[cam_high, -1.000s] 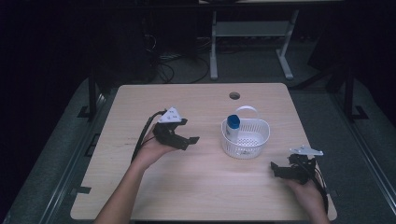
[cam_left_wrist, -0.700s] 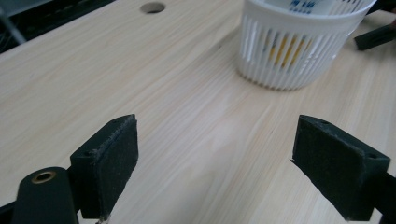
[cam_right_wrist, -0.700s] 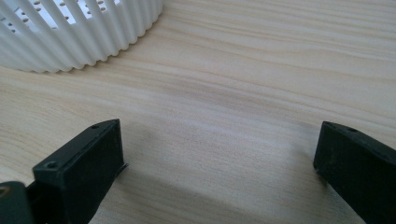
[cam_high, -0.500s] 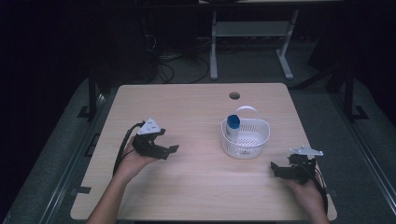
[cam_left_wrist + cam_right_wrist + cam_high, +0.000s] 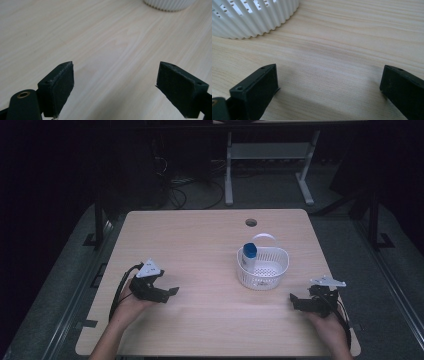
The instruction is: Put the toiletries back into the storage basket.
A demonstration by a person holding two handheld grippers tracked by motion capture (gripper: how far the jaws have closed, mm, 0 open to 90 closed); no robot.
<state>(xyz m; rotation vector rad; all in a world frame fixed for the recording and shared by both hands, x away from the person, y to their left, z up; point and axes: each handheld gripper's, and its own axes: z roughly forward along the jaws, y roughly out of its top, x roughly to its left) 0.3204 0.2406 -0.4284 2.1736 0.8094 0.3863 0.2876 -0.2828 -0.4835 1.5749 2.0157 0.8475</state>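
A white slotted basket [image 5: 270,272] with a handle stands right of the table's middle, and a white bottle with a blue cap [image 5: 249,255] leans inside it. My left gripper [image 5: 170,292] rests low at the front left of the table, open, with bare wood between its jaws [image 5: 115,82]. The basket's rim [image 5: 166,5] shows far ahead of it. My right gripper [image 5: 295,301] sits near the front right corner, open and holding nothing [image 5: 329,87]. The basket's ribbed wall [image 5: 254,20] is close at its upper left.
The wooden table [image 5: 210,245] has a round cable hole [image 5: 251,222] near its far edge. Beyond the table stand a white metal frame [image 5: 270,155] and cables on a dark floor. Bare wood lies between the two grippers.
My left gripper has drawn back from the table's middle toward the front left, away from the basket. The right gripper has stayed put.
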